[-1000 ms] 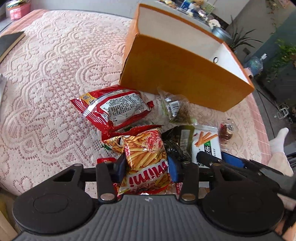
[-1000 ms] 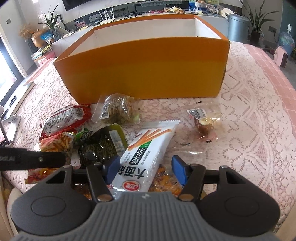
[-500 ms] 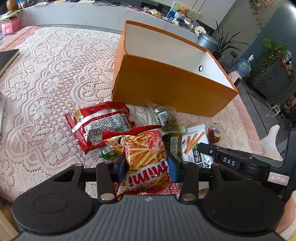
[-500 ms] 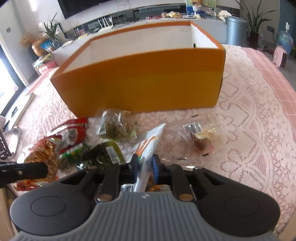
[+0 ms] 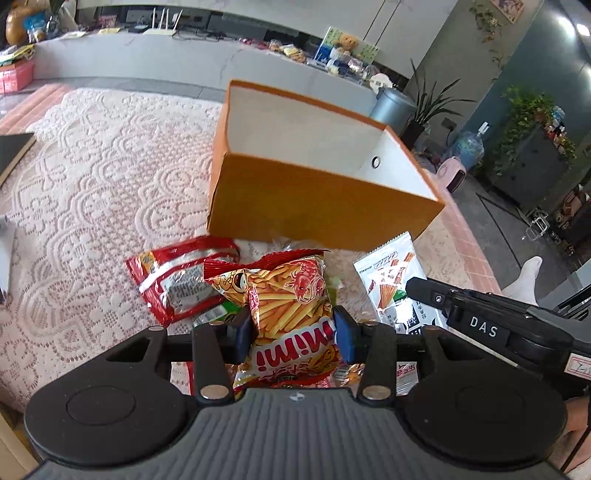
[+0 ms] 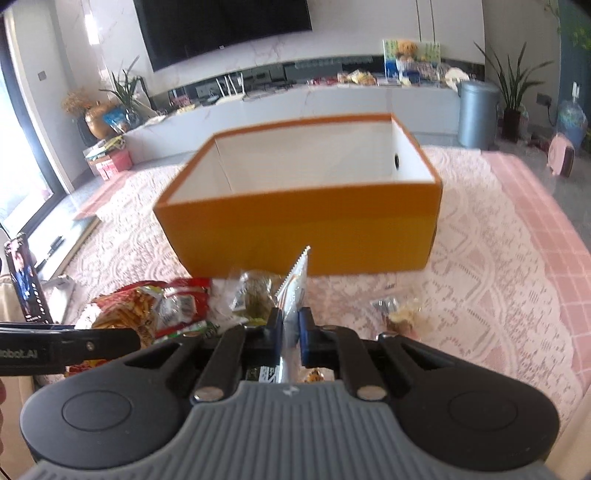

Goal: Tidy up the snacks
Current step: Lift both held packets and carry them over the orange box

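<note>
Two grippers each pinch a snack above a pink lace tablecloth point(image 5: 92, 192): the left gripper point(image 5: 291, 328) clamps the fries bag point(image 5: 288, 295), the right gripper point(image 6: 291, 328) the white stick-snack packet point(image 6: 293, 284). The orange box point(image 6: 295, 229) sits just beyond; a long white counter point(image 6: 332, 99) and a dark screen point(image 6: 221, 29) lie far behind.

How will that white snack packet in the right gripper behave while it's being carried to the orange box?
The white packet stands edge-up from the right gripper, so it is probably fairly stiff and light. It is thin and pinched only near one end, so it may swing or twist. Its glossy film could slip over the orange box.
</note>
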